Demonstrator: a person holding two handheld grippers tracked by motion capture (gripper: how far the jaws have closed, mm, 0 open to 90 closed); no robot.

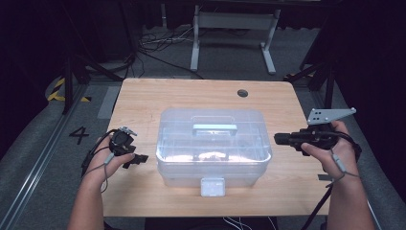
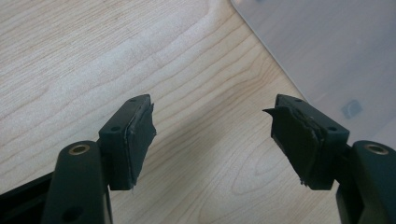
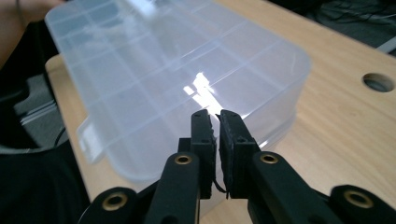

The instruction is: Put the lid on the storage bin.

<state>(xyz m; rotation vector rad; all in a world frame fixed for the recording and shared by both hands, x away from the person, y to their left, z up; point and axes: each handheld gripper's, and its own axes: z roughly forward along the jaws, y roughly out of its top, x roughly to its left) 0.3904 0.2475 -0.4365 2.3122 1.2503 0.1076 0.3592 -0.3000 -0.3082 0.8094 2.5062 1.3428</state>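
Squarely in the middle of the wooden table (image 1: 143, 96) sits a clear plastic storage box (image 1: 213, 143), lid down. At its left the left gripper (image 1: 136, 159) hangs with jaws spread wide over bare wood; at its right the right gripper (image 3: 218, 122) points at the box, jaws nearly together with nothing between them.

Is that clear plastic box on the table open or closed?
Closed: the clear plastic box has its lid down flat, handle on top, front latch down.
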